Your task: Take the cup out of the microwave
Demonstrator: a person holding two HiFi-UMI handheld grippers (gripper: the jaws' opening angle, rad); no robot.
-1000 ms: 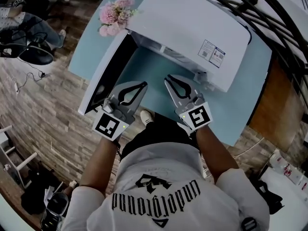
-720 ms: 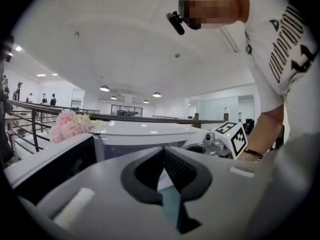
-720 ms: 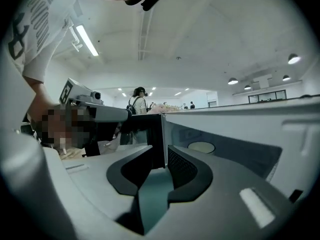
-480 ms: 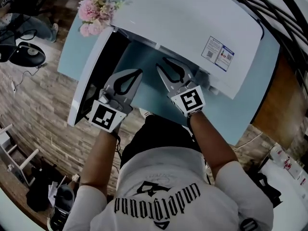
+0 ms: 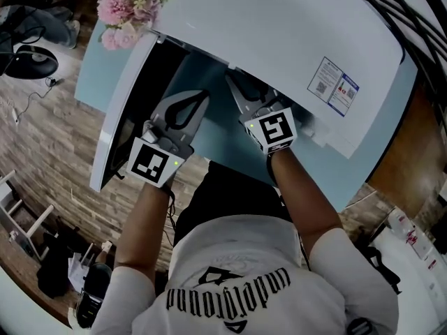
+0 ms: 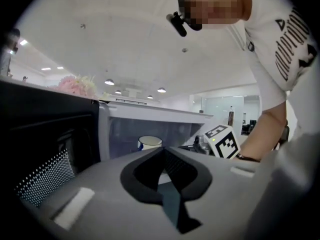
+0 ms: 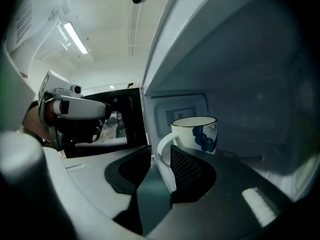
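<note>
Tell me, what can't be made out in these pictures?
1. White cup with a blue pattern: right gripper view, its own wall hides the inside; the right gripper covers its base.
2. Same cup: head view, hidden under the white microwave; left gripper view, only the rim clears the left gripper.
3. Sticker on the microwave: head view, print too small to read.

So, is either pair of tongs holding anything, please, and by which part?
Nothing is gripped yet: the right tongs straddle the handle of the cup, jaws apart; the left tongs are shut and empty.
</note>
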